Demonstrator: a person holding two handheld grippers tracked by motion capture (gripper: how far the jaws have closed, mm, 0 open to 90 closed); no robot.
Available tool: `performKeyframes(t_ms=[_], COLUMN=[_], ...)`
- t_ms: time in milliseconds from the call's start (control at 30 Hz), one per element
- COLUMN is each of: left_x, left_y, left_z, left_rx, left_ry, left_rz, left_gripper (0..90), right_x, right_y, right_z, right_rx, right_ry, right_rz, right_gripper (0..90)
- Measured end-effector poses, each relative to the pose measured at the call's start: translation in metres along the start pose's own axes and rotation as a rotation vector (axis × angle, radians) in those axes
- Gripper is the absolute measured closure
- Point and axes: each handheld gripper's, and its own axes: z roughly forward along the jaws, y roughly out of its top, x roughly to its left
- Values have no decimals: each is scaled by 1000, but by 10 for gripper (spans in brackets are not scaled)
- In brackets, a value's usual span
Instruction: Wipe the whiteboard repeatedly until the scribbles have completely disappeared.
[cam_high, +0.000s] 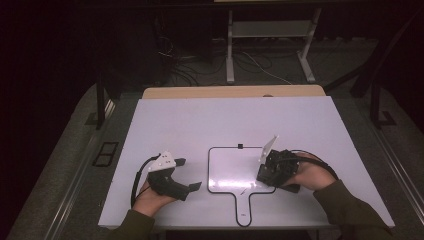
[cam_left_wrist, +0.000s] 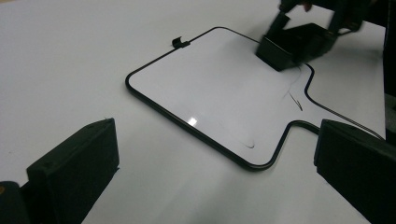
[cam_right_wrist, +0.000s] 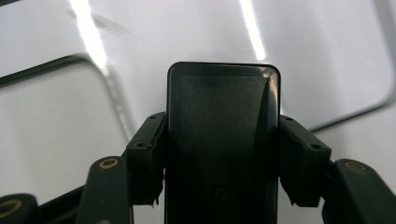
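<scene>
A: Your left gripper (cam_high: 186, 175) rests at 7 o'clock on the desk (cam_high: 165, 120), fingers spread wide, holding nothing. Your right gripper (cam_high: 265, 172) clamps the matte black eraser (cam_right_wrist: 223, 140) at 4 o'clock on the glossy whiteboard (cam_left_wrist: 210, 88).

B: Risk?

A: I'd say tilting it leaves the 2 pen strokes (cam_left_wrist: 294, 100) unwiped, or shoves the smooth, round-cornered board.

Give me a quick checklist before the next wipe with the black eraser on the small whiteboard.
1. Right claw shut on the black eraser: ok.
2. Eraser over the small whiteboard, near its right edge: ok.
3. Eraser pressed flat on the board: cannot tell.
4. Marks left to wipe: not ok, a short stroke and a faint mark remain.
5. Left claw open, off the board near its handle: ok.
6. Board steadied against sliding: not ok, nothing holds it.
</scene>
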Motion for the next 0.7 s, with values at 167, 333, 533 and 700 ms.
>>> performKeyframes(t_ms=[167,333,533,700], left_x=[-1,-1,0,-1], left_y=[1,1,1,1], left_z=[0,1,2,3], left_rx=[1,4,9,10], left_ry=[0,0,-4,-7], left_rz=[1,3,5,11], left_gripper=[0,0,0,0], right_x=[7,-15,25,57], right_y=[0,10,30,54], right_z=[0,5,8,13], right_rx=[-7,-2,0,-3], right_ry=[30,-33,23,73], right_rz=[-7,34,-98,-210], right_gripper=[391,390,390,390])
